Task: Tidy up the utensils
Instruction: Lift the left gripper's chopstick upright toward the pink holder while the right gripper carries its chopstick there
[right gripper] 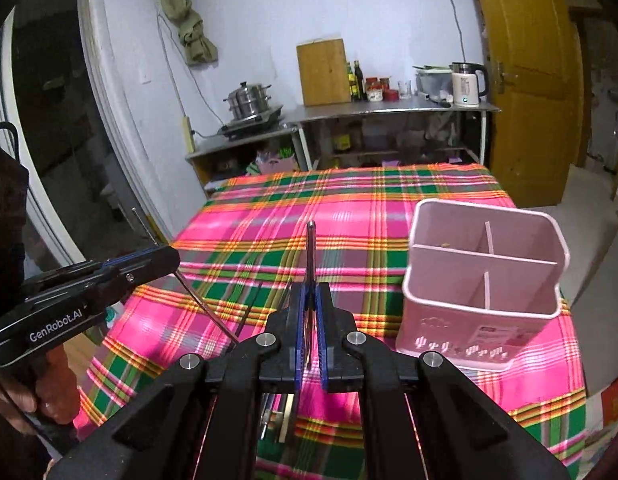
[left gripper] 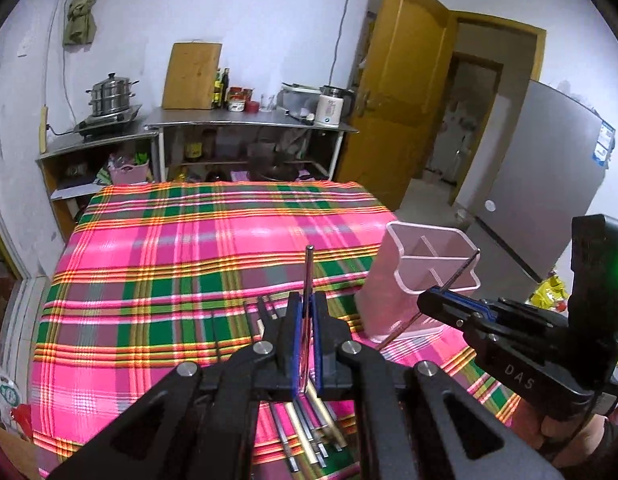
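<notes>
Both claws hold a chopstick, with the pink holder waiting on our right.

On the left, our left claw [left gripper: 307,312] is pressed tight on a slim metal chopstick [left gripper: 309,268], raised above the loose utensils [left gripper: 309,432] lying on the plaid desk [left gripper: 169,260], likely to carry it over. To the right, our right claw [right gripper: 311,320] pinches another chopstick [right gripper: 311,252] upright, probably for dropping it into the divided pink holder [right gripper: 485,280] standing just beside it.
</notes>
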`<state>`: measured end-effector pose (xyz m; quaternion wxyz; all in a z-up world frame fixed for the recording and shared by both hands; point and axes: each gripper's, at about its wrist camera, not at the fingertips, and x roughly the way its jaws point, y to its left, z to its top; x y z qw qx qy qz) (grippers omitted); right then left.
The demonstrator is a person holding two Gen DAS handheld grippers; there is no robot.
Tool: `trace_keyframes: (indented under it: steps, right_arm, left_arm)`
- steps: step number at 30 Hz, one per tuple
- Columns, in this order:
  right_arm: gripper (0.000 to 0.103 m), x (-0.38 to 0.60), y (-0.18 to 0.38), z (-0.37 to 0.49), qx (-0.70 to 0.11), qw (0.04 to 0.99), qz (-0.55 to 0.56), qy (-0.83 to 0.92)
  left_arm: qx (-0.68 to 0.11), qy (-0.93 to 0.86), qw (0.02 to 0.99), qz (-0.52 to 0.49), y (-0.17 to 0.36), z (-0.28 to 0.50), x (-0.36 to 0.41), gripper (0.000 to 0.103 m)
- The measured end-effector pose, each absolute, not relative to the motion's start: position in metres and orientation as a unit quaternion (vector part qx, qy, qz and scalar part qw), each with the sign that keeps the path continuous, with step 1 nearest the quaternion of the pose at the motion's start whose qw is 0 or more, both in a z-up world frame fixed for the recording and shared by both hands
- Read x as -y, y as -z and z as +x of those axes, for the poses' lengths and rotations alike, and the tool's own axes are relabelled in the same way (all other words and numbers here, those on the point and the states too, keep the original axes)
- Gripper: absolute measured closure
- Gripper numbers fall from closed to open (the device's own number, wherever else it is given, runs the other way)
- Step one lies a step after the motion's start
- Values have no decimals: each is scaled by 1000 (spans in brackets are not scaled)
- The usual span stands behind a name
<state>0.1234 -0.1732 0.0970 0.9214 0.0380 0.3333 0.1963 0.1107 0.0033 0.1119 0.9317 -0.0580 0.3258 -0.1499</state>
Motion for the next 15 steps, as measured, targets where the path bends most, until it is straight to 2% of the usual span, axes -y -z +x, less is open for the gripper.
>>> trace_keyframes:
  steps: [15]
  right_arm:
    - [98,244,-149,121,-279,948,70,-138]
  left_arm:
    - [-298,239,923,-54,-162,135,76,98]
